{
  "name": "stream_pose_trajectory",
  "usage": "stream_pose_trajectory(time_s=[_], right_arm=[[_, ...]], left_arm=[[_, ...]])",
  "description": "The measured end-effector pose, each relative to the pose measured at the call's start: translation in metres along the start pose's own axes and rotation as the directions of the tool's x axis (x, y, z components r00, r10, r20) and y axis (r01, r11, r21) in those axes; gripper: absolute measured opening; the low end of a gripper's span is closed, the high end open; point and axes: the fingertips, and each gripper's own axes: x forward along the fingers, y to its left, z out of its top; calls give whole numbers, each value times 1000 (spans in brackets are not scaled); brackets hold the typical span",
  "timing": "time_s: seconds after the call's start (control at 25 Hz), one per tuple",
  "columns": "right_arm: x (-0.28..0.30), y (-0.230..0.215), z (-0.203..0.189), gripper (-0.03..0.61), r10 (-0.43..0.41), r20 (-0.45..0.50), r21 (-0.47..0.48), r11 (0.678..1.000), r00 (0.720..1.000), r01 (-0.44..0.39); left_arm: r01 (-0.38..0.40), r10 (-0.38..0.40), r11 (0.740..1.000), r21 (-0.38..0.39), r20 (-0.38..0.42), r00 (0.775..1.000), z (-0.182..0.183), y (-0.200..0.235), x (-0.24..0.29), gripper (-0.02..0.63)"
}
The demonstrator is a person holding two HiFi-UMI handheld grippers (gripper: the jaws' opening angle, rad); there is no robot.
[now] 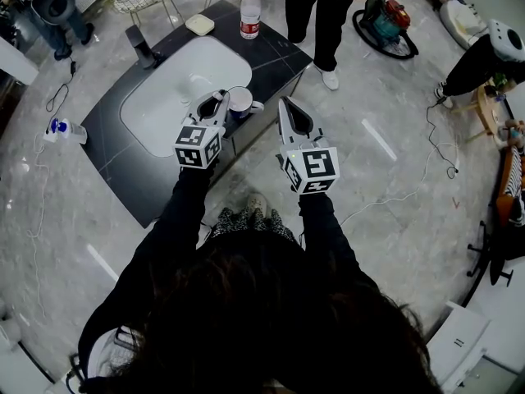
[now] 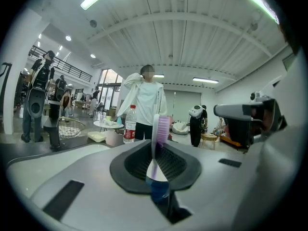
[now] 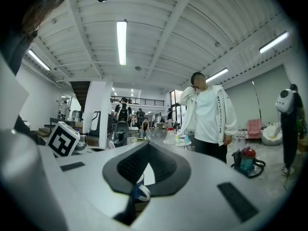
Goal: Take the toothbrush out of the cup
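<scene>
Beside the cup point(image 1: 240, 103), left hand-held gripper point(image 1: 216, 103) clamping toothbrush point(image 2: 162, 129) — upright, bristles up

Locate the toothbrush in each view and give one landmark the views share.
Head view: not made out; it would be at the tip of the left gripper, beside the cup.
Left gripper view: toothbrush at centre, clamped between the jaws, purple head up.
Right gripper view: not in it.
Shared landmark: red-capped water bottle.
</scene>
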Motion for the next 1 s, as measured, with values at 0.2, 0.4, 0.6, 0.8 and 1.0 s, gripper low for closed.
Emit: stream_pose_trajectory(time_s=[0.2,0.4,0.6,0.8,1.0], right_arm=[[2,2,-4,5,9,-5,5,1000,1000,-9],[6,7,-6,5,22,-10,4,1000,1000,-22],[10,12,-10,5,36,-18,-4,999,999,-36],[18,22,-26,5,79,-63,-18,997,995,-81],[26,38,-44,19,134,-117,-36,990,984,-139]], left_arm=[[18,-18,1000,-24,0,1000,13,-1,-3,29],[36,-36,999,-5,-5,999,36,-6,-6,29],[76,-76,996,37,-3,997,60,-15,-10,29],[121,-121,992,-17,-17,992,82,-28,-15,29],[193,-193,981,-11,-8,981,109,-48,-19,29]])
